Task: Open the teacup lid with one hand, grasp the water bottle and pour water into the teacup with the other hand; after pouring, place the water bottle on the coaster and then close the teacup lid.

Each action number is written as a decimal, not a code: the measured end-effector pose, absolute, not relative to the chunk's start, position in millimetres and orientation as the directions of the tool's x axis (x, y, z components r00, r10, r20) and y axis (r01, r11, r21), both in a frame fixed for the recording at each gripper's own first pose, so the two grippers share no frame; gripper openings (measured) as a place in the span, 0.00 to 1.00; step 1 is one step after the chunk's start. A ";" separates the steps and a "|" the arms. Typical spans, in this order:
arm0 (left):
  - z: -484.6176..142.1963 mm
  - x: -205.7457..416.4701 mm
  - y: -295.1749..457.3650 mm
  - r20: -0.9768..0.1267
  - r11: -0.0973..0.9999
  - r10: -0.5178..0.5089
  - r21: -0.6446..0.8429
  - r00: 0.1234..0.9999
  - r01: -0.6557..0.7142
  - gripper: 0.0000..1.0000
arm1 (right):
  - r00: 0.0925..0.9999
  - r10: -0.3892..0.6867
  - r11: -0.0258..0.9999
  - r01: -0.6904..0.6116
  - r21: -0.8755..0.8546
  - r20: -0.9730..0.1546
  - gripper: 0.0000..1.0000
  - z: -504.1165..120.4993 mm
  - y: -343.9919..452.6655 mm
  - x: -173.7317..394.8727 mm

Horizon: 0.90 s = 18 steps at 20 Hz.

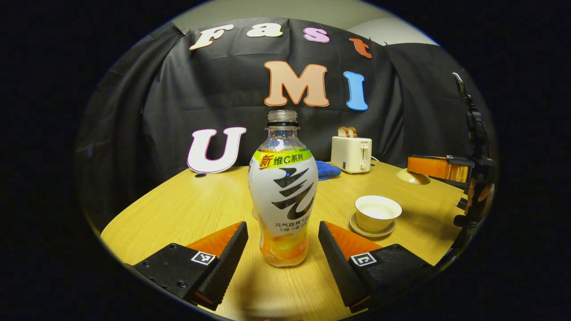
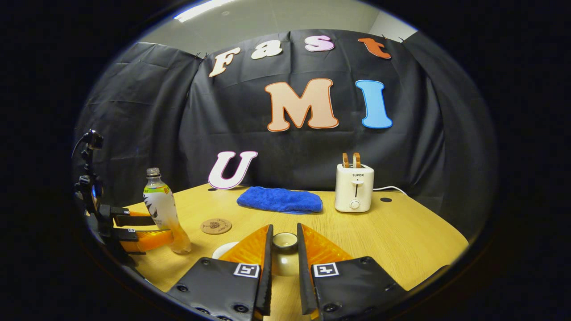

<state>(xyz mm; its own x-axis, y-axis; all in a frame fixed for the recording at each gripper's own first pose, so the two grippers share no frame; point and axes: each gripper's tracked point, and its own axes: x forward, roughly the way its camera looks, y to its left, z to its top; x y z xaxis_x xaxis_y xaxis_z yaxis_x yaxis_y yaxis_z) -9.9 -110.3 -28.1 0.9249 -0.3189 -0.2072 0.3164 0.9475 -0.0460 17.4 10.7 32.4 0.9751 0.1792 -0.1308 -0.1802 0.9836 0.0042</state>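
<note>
Bottle flanks: the water bottle (image 1: 283, 196) stood upright between the left gripper's (image 1: 283, 249) spread fingers, bare table (image 1: 187, 209) on either side.
Cup side: the lidless teacup (image 1: 377, 212) sat on its saucer (image 1: 371, 230) well right of the bottle (open wood between).
Back edge: blue towel (image 2: 280, 199) and toaster (image 2: 354, 187) blocked the rear.
Coaster: coaster (image 2: 216, 226) lay unoccupied, just beside the bottle.

The uncapped bottle (image 1: 283, 191) stands upright between the left gripper (image 1: 283, 249)'s spread fingers; the uncovered teacup (image 1: 378, 212) sits right.
</note>
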 end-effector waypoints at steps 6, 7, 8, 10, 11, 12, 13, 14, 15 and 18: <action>-30.8 4.1 -108.0 -0.208 0.959 -0.283 -0.050 0.936 0.279 0.87 | 0.975 0.182 0.983 -0.182 0.015 -0.131 0.29 33.8 8.7 18.8; -30.1 6.6 -107.6 -0.204 0.959 -0.282 -0.049 0.938 0.278 0.84 | 0.975 0.182 0.983 -0.181 0.017 -0.131 0.29 33.8 7.9 19.1; -29.9 8.6 -108.9 -0.203 0.960 -0.281 -0.049 0.938 0.277 0.82 | 0.975 0.181 0.983 -0.180 0.018 -0.129 0.29 34.7 7.0 19.4; -29.5 10.5 -112.1 -0.198 0.960 -0.279 -0.048 0.940 0.275 0.74 | 0.975 0.181 0.983 -0.180 0.019 -0.129 0.28 34.8 5.4 19.4; -30.3 11.3 -112.3 -0.198 0.961 -0.276 -0.046 0.941 0.272 0.67 | 0.975 0.180 0.984 -0.179 0.018 -0.129 0.29 35.5 4.9 19.7; -30.5 11.3 -112.4 -0.199 0.961 -0.276 -0.042 0.940 0.273 0.65 | 0.976 0.178 0.984 -0.177 0.018 -0.127 0.28 36.7 3.3 19.3; -30.1 10.9 -112.3 -0.196 0.960 -0.278 -0.039 0.940 0.276 0.62 | 0.976 0.175 0.985 -0.174 0.018 -0.127 0.29 36.1 1.4 19.3; -29.8 11.7 -111.5 -0.198 0.961 -0.277 -0.034 0.940 0.276 0.62 | 0.977 0.173 0.985 -0.172 0.018 -0.125 0.29 37.5 0.2 19.7; -30.6 12.6 -110.7 -0.203 0.962 -0.271 -0.022 0.941 0.273 0.58 | 0.978 0.171 0.985 -0.170 0.020 -0.121 0.29 38.7 -1.2 19.2; -30.8 18.2 -108.6 -0.221 0.966 -0.245 0.032 0.944 0.258 0.55 | 0.980 0.165 0.986 -0.163 0.023 -0.112 0.29 43.4 -5.5 18.3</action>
